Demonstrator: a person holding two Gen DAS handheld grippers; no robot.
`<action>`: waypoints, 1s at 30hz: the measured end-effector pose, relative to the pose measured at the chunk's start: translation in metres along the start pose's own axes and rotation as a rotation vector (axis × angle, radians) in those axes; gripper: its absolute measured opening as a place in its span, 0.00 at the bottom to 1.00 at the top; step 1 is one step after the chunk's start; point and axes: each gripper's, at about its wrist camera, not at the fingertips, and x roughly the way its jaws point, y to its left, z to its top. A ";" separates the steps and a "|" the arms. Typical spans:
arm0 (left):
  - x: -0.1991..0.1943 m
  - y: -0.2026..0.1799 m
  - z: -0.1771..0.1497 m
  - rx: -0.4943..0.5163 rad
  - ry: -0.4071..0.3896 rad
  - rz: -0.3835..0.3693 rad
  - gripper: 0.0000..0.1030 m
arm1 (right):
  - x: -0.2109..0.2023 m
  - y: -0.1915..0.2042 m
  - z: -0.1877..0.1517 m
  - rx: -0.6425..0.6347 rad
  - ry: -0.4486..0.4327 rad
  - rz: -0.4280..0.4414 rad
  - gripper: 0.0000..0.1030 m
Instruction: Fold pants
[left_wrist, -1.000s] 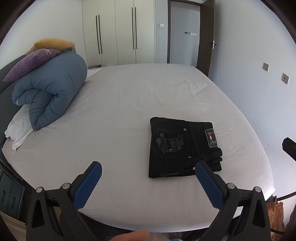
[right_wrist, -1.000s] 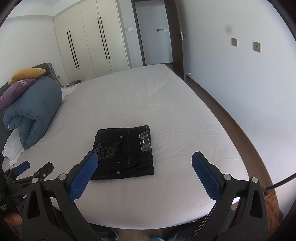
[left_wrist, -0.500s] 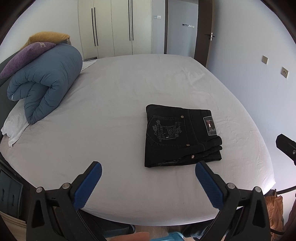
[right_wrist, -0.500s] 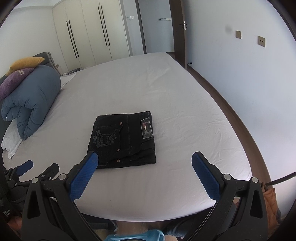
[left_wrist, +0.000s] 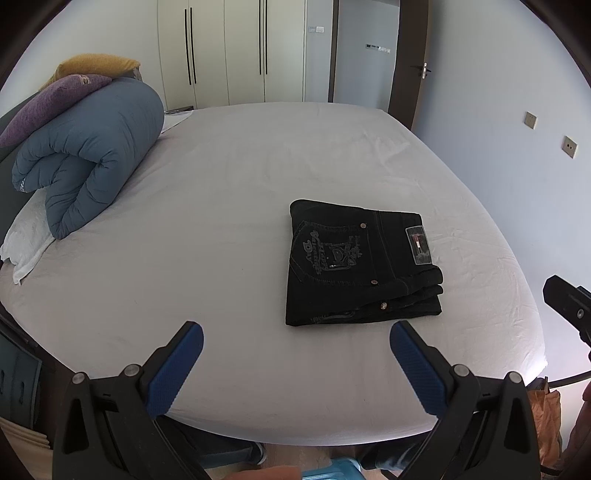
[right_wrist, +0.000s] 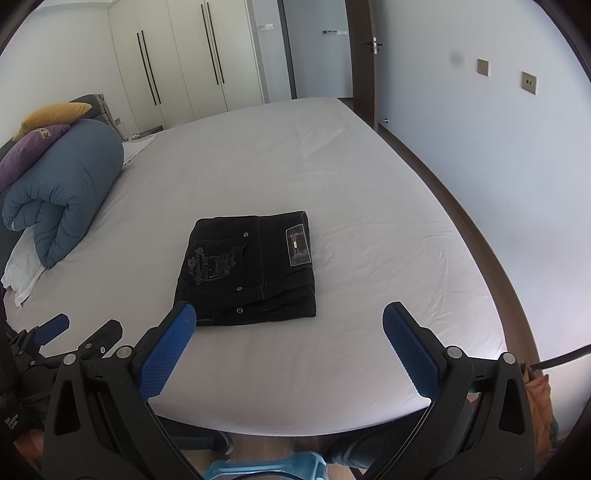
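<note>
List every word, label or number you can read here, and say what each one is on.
"DLY", roughly: large embroidered letters on the back pocket of the folded black pants; the smaller stitching around them is too blurred to read.
Waistband patch: red and white mark, no readable text.
Blue duvet tag: too small to read.

The white bed (left_wrist: 229, 192) lies bare and open on every side of the folded black pants (left_wrist: 354, 266), which sit alone near its front edge. The only bulk on it is a rolled blue duvet (left_wrist: 88, 158) topped by purple and yellow pillows, well apart at the far left. Both grippers, the left gripper (left_wrist: 295, 354) and right gripper (right_wrist: 290, 341), hang wide apart and empty above the near edge.
</note>
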 end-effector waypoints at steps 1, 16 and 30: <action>0.000 0.000 0.000 0.000 0.001 -0.001 1.00 | 0.001 0.000 -0.001 0.000 0.001 0.000 1.00; 0.000 -0.001 -0.003 0.000 0.004 -0.001 1.00 | 0.003 0.004 -0.004 -0.001 0.008 0.006 1.00; 0.000 -0.002 -0.005 -0.001 0.008 -0.005 1.00 | 0.002 0.004 -0.004 -0.002 0.009 0.004 1.00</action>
